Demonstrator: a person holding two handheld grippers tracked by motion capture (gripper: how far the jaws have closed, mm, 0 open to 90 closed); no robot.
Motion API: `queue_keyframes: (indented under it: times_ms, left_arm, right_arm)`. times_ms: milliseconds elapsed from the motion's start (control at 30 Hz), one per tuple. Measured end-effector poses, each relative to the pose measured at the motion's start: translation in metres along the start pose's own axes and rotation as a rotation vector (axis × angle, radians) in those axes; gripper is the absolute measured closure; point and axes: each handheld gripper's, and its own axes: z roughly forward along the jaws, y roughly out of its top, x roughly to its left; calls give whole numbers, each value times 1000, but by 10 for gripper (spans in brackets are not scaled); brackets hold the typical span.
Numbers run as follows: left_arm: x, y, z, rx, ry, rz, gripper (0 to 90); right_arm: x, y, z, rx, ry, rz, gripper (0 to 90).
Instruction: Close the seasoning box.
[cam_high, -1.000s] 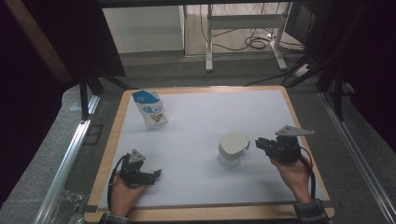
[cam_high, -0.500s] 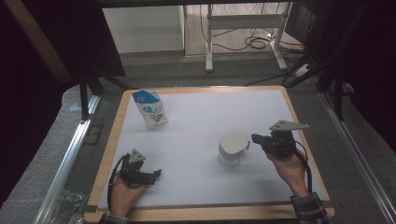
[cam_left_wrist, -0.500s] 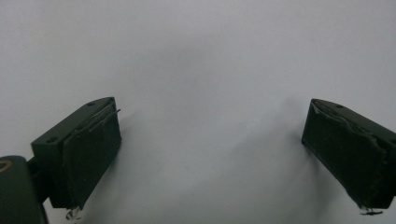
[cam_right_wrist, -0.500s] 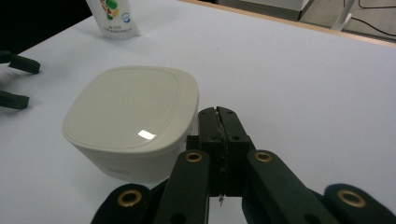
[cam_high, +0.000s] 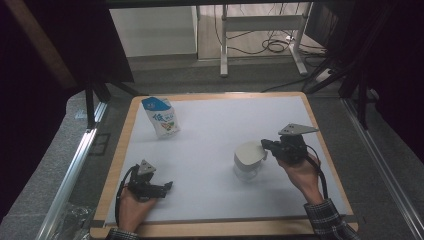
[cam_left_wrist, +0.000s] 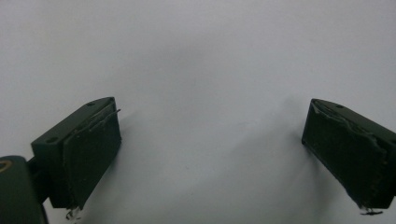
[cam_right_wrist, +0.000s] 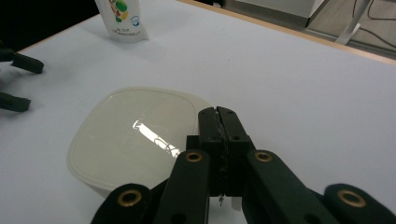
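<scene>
2 grippers work over a white surface (cam_high: 215, 150) framed by a wooden edge, with grey padded floor beside it and metal rails down each side. Nearest the person, the left gripper (cam_high: 167, 186) lies low at the front left corner, its jaws standing wide apart over bare white with nothing between them. Further in on the right, the right gripper (cam_high: 263, 145) has its jaws pressed fully together; in the right gripper view they meet at the near edge of a cream lidded container (cam_right_wrist: 135, 140), whose lid rim lies right at the jaw tips. Whether a thin lip of the lid is pinched there is hard to make out. The container's clear lower part is largely hidden under the lid in the high view. Well beyond, at the back left, a blue-and-white pouch (cam_high: 161, 116) stands upright. Behind the surface, the dim room holds white desk legs and trailing cables.
</scene>
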Motion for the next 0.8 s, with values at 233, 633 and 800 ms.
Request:
queue_keyframes:
  times_ms: [233,633,800]
  left_arm:
    - [0,0,0,-1,-1,-3,46]
    - [0,0,0,0,0,0,46]
    - [0,0,0,-1,0,0,46]
  right_arm:
    - [2,2,5,7,-6,-20,895]
    - [1,0,3,8,-7,-23,897]
    - [0,0,4,16,-26,-23,897]
